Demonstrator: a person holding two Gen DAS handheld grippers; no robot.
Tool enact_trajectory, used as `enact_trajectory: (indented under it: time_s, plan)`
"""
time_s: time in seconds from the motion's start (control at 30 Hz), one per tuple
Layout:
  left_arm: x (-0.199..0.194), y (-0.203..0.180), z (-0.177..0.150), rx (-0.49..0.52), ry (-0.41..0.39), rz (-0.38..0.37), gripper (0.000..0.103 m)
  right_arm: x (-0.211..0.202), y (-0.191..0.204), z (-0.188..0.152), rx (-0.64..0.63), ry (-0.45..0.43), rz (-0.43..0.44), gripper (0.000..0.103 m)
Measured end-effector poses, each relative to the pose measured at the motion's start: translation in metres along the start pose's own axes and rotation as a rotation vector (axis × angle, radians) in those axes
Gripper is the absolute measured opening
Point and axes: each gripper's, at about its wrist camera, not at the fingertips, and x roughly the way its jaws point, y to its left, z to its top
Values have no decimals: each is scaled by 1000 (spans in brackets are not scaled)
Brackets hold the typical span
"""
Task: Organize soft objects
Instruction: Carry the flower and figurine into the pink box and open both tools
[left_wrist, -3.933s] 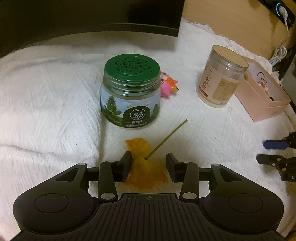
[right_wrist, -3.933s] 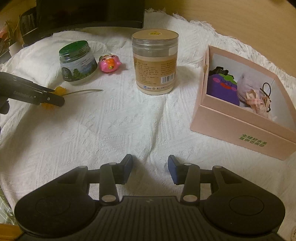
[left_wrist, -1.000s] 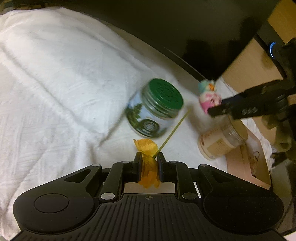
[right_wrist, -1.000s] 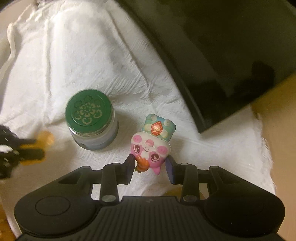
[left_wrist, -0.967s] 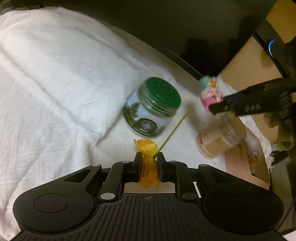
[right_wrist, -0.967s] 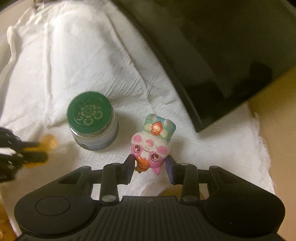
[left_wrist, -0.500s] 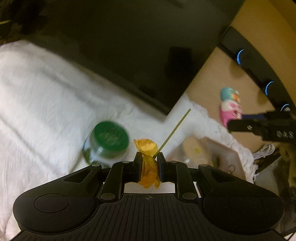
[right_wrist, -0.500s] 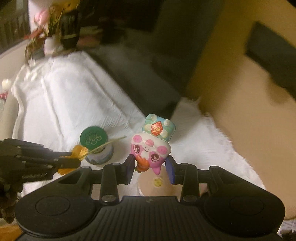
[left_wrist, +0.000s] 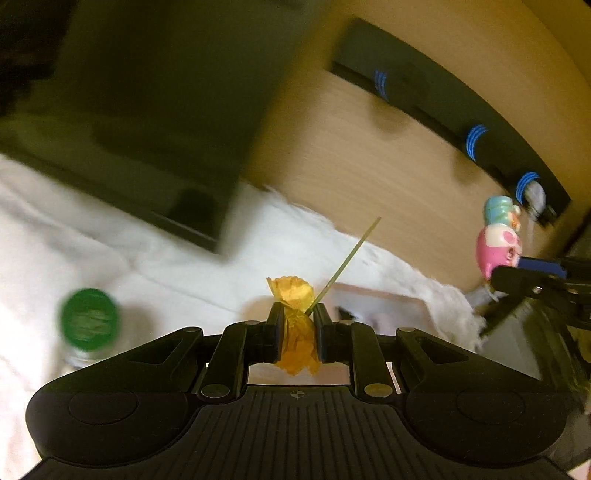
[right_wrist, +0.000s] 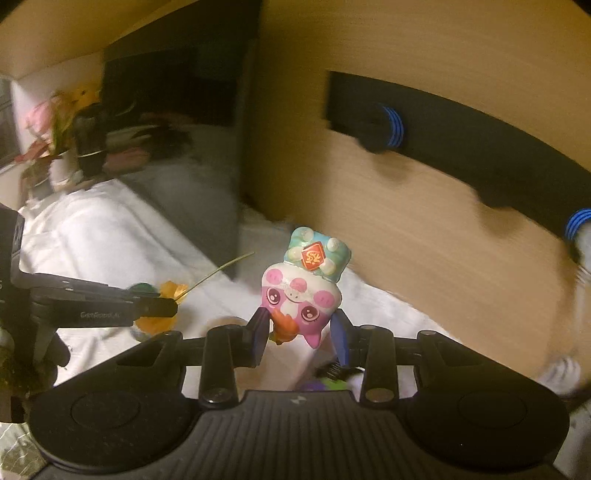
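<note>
You have lifted both toys up off the white cloth (left_wrist: 110, 243), your left gripper (left_wrist: 297, 325) jaws squeezing the yellow flower (left_wrist: 295, 306), your right gripper (right_wrist: 298, 328) jaws squeezing the pink toy (right_wrist: 301, 291), ready for the pink box (left_wrist: 384, 306) just past them.

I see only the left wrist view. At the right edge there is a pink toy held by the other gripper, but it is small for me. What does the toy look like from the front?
Observer: In the right wrist view the pink toy has a cartoon face with big eyes, a pale blue hat with a red badge, and an orange piece at its lower left.
Operator: Is it really gripped?
Observer: Yes, the right gripper has a finger on each side of its lower body, and it is off the cloth.
Operator: What lies under it?
Observer: Something purple shows just below the fingers; I cannot tell more.
</note>
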Motion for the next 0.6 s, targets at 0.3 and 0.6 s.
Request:
enact_trajectory:
  time_s: [0.3,0.6]
  plan:
    - [79,-76,-22,115,169,-143,20,9,-38,-76,124,-11,-89,36]
    - [179,-112,-41,175,442,-214,21,63,-69,-135,261,69,-68,36]
